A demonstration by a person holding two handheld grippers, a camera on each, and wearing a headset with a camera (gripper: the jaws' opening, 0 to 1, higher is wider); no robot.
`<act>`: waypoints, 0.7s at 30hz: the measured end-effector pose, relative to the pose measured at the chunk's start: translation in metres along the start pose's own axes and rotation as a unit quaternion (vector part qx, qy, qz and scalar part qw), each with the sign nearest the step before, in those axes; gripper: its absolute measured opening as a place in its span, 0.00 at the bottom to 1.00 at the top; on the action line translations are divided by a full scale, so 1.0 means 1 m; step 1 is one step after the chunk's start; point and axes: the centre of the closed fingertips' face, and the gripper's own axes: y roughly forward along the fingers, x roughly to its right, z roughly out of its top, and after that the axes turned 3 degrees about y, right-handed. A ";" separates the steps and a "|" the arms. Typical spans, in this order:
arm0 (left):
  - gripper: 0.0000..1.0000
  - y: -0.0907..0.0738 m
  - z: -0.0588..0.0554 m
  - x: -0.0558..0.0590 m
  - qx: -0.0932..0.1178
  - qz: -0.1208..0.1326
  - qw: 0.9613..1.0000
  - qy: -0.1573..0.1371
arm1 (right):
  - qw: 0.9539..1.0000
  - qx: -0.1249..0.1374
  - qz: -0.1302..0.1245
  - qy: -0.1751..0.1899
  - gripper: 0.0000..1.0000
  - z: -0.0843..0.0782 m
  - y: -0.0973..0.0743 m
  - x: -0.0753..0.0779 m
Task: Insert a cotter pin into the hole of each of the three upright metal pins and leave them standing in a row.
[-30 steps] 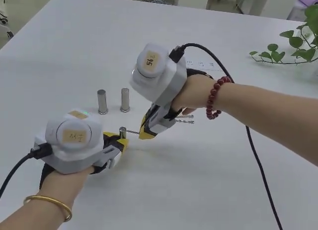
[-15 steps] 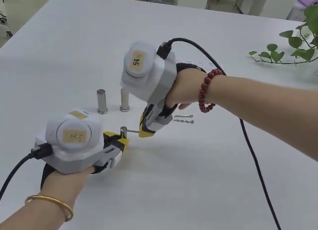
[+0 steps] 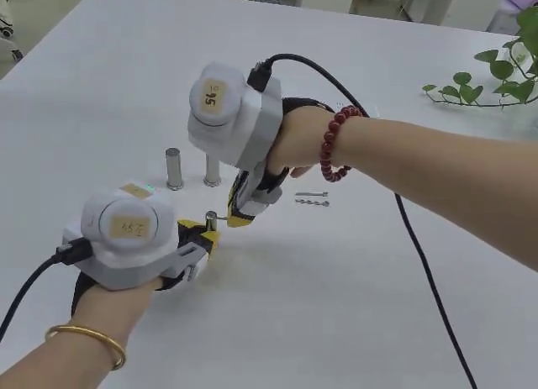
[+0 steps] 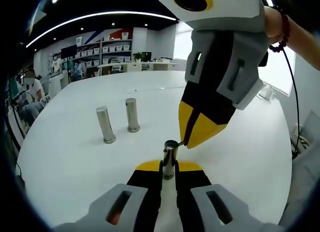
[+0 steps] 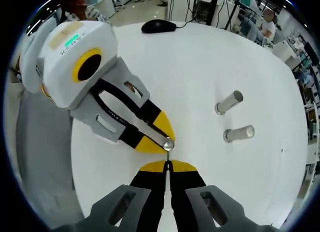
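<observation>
Surface: a white workbench [image 3: 353, 305] in an open office, with a leafy plant [image 3: 504, 70] at its far right edge.
Left gripper: the left gripper [image 3: 200, 239] has its jaws clamped on the shaft of the held metal pin [image 4: 170, 157]. The pin is upright, and I cannot tell whether its foot touches the bench.
Right gripper: the right gripper [image 5: 168, 165] has its jaws pressed together on the cotter pin [image 5: 169, 154], a thin wire running straight from the tips to the head of the held metal pin.
Change: over the last second the right gripper has slid left toward the left one. The stretch of wire showing between its tips and the held metal pin has shrunk to almost nothing.
Meaning: the cotter pin looks to be sliding into the hole, so the 1st of 3 insertions seems near its end, though the hole itself is too small to check.
Waiting: the 2 free metal pins [image 4: 105, 124] stand upright side by side beyond the grippers, with nothing in them that I can see.
Stock: the 2 spare cotter pins [image 3: 311, 198] lie flat just right of the right gripper.
Left to do: release this pin standing, then fit the other 2.
</observation>
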 end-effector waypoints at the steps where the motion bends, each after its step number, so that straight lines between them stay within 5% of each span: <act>1: 0.07 0.000 0.000 0.000 0.000 0.000 1.000 0.000 | 1.000 0.001 -0.001 -0.001 0.03 0.001 0.000 0.000; 10: 0.07 0.000 0.000 0.000 -0.002 0.001 1.000 0.000 | 1.000 0.019 -0.002 -0.007 0.04 0.008 0.003 -0.001; 15: 0.07 0.000 -0.001 -0.001 -0.002 0.002 1.000 -0.002 | 0.998 0.054 -0.008 -0.015 0.06 0.014 0.003 0.000; 21: 0.07 0.000 0.000 0.000 -0.002 0.004 1.000 0.000 | 0.996 0.085 0.001 0.015 0.14 0.008 0.000 -0.003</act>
